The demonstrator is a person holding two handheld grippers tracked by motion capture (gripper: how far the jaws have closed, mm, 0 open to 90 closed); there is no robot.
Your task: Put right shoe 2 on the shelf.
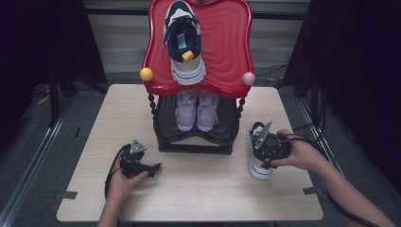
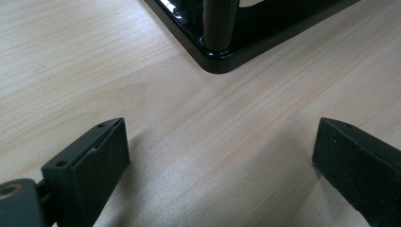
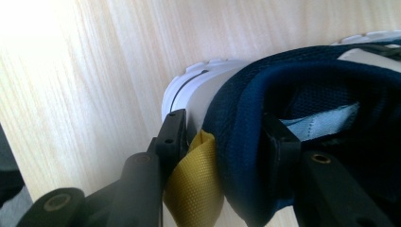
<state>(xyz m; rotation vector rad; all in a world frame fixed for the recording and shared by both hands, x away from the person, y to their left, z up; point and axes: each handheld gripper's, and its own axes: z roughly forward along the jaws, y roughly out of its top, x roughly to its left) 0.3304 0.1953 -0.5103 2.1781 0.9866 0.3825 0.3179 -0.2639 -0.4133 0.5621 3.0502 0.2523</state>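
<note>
A navy and white sneaker (image 1: 258, 163) stands on the wooden table (image 1: 189, 194) to the right of the rack. My right gripper (image 1: 261, 156) is shut on its heel. In the right gripper view one jaw lies on the white outer heel (image 3: 189, 90) beside a yellow pull tab (image 3: 194, 184), and the other sits inside the navy collar (image 3: 246, 113), so the right gripper (image 3: 224, 123) pinches the heel wall. A matching sneaker (image 1: 183, 40) lies on the rack's red top tray (image 1: 227, 42). My left gripper (image 1: 155, 166) rests open on the table with nothing between its fingers; the left gripper (image 2: 220, 142) faces the rack's black base corner (image 2: 222, 61).
A pair of lilac shoes (image 1: 196, 111) sits on the rack's black lower shelf (image 1: 227, 127). A yellow knob (image 1: 146, 74) and a pink knob (image 1: 248, 78) stick out at the red tray's front corners. Dark floor surrounds the table on all sides.
</note>
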